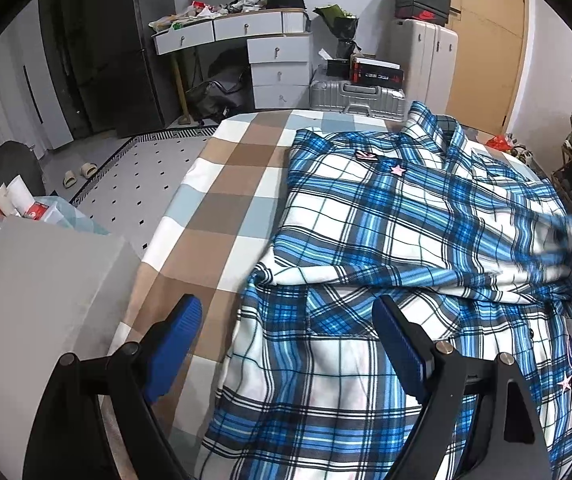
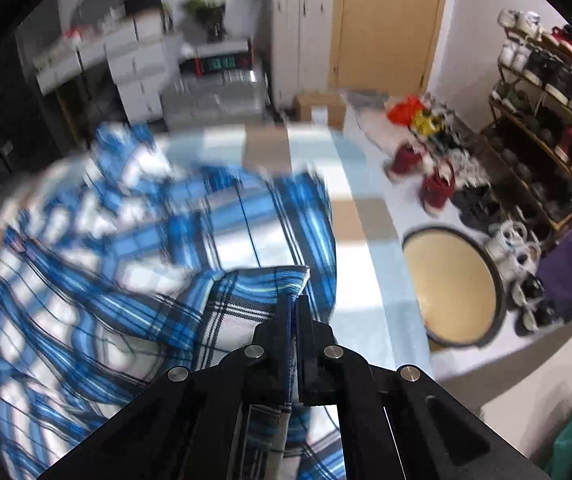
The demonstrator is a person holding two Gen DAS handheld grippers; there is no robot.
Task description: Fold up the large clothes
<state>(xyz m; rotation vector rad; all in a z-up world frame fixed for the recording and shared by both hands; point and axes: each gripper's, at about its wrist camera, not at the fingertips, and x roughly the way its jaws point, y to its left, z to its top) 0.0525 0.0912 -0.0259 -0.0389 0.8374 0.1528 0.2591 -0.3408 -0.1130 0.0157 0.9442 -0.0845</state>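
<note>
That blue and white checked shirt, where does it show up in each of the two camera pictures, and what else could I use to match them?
Left wrist view: the plaid shirt fills the centre and right, spread on the checked tablecloth.
Right wrist view: the plaid shirt fills the left and centre, blurred, a fold of it pinched in the right gripper.
Shared landmark: the silver suitcase lying flat beyond the table.

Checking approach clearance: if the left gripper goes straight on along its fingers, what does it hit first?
Probably the blue-and-white plaid shirt, near its left edge, spread on the brown, white and blue checked cloth. The open left gripper points down at that edge; depth is unclear, so it could meet the cloth instead.
</note>
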